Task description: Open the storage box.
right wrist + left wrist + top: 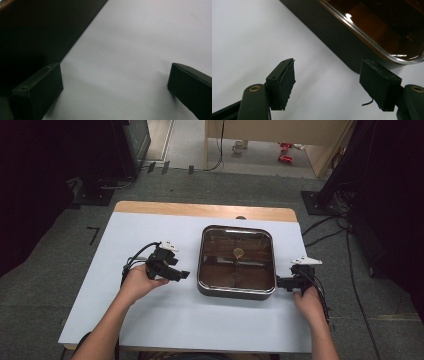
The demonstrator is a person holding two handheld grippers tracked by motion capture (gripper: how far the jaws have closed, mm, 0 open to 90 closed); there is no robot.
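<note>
Person's forearms enter at six o'clock. Left gripper (183, 275) held off the table surface (125, 315), jaws spread with nothing between them, pointing toward three o'clock at the pan's near-left side. Right gripper (278, 282) low at the pan's near-right corner, jaws wide apart, nothing pinched; one pad (37, 90) sits just beside the dark wall.

Mid-table: square dark pan (235, 292) with a glass lid (236, 257), small knob (238, 252) at its centre. White table cover beneath it.

Judgement: the pan looks stiff and fairly heavy; lid fragile and slick, likely to slide if tipped. Best taken by both side walls at nine and three o'clock, kept level.

Beyond, twelve o'clock: wooden table edge (200, 210), grey floor.
</note>
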